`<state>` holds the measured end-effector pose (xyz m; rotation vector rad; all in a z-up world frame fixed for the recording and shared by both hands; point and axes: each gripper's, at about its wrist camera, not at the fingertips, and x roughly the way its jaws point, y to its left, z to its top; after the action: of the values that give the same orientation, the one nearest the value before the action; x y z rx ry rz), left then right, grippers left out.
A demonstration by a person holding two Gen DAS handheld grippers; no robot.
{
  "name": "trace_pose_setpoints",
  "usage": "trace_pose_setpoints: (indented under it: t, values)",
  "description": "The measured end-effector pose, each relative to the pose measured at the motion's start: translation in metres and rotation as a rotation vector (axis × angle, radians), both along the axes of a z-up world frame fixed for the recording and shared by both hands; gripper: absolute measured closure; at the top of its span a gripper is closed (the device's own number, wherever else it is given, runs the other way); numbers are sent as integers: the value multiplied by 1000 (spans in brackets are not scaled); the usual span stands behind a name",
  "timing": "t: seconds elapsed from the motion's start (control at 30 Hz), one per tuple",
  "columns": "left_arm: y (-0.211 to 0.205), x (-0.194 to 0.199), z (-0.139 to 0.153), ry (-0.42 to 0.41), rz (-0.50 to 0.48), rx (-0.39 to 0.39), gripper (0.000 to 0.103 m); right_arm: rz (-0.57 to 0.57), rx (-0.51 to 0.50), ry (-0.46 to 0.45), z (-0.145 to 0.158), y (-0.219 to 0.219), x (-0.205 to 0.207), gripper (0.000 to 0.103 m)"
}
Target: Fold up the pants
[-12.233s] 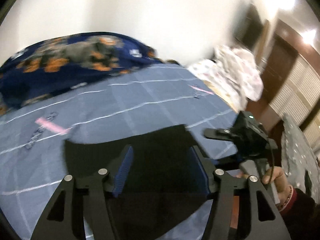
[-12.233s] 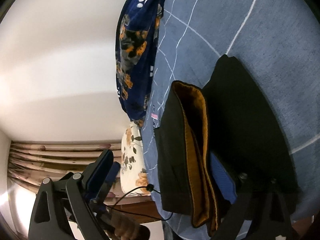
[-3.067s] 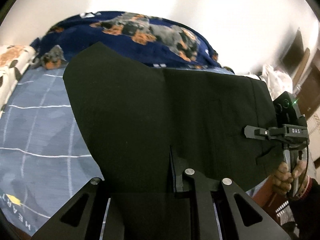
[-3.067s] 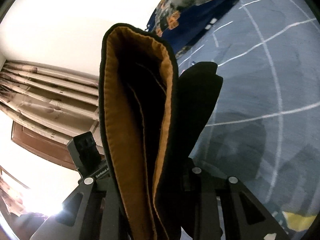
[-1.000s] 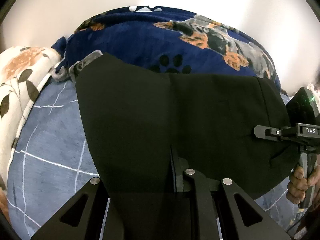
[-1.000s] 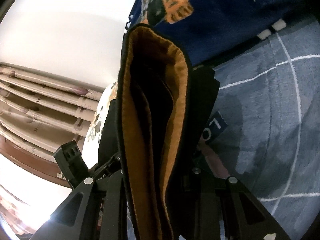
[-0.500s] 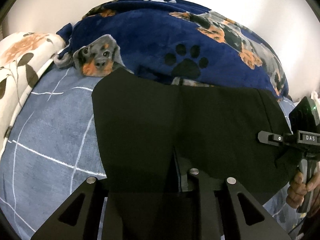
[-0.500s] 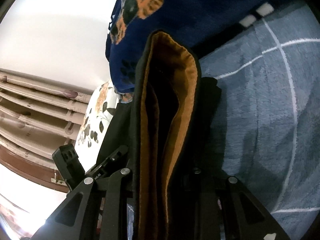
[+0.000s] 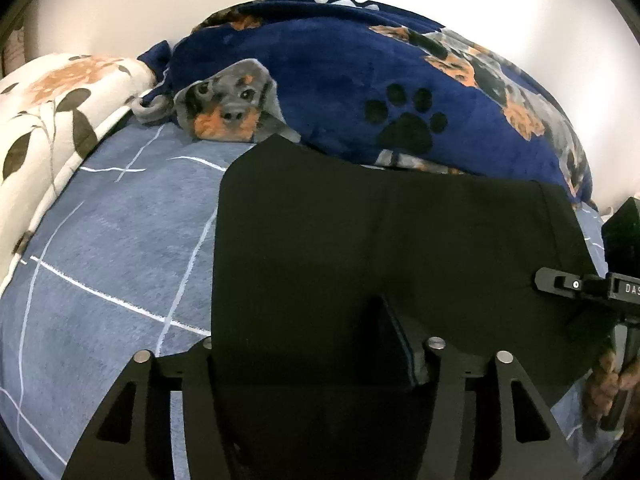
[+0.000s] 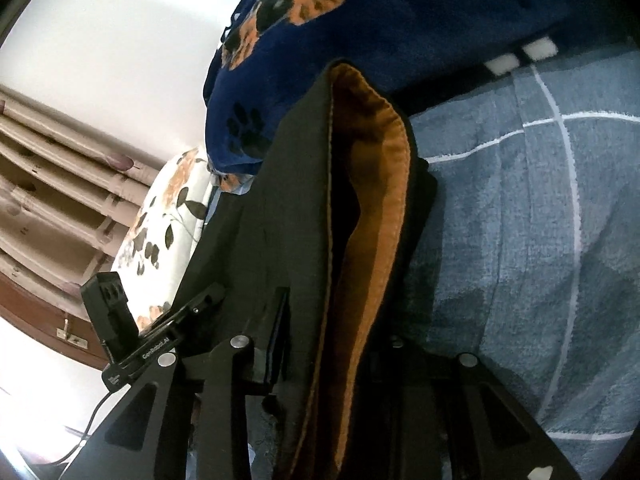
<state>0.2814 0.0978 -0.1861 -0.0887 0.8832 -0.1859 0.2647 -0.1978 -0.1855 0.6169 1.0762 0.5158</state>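
Observation:
The black pants [image 9: 360, 240] are folded into a flat panel that lies low over the blue checked bed sheet [image 9: 100, 260]. In the right wrist view their brown-lined waistband [image 10: 372, 208] stands edge-on. My left gripper [image 9: 316, 344] is shut on the pants' near edge; the cloth hides its fingertips. My right gripper [image 10: 332, 344] is shut on the waistband end, its fingers mostly hidden by cloth. The right gripper's body shows at the right edge of the left wrist view [image 9: 592, 288], and the left gripper's body shows in the right wrist view [image 10: 160, 344].
A navy fleece blanket with dogs and paw prints [image 9: 380, 92] is heaped along the far side of the bed, just beyond the pants. A white floral pillow [image 9: 52, 120] lies at the left. Curtains [image 10: 52, 168] hang beyond the pillow.
Both grippers have carried the folded pants towards the blanket and lowered them; the panel now sits lower, with more sheet and the blanket's dog face showing.

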Motion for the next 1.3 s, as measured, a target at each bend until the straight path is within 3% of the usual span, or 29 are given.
trace_pose_setpoints:
  t: [0.5,1.3]
  values:
    - [8,-1,-5,-4,14,-61,43,-18,-85,-74,6,11,-7,75]
    - [9,-2,-6,-8,16,-56,43,-36,-143,-106,8,16,-10,71]
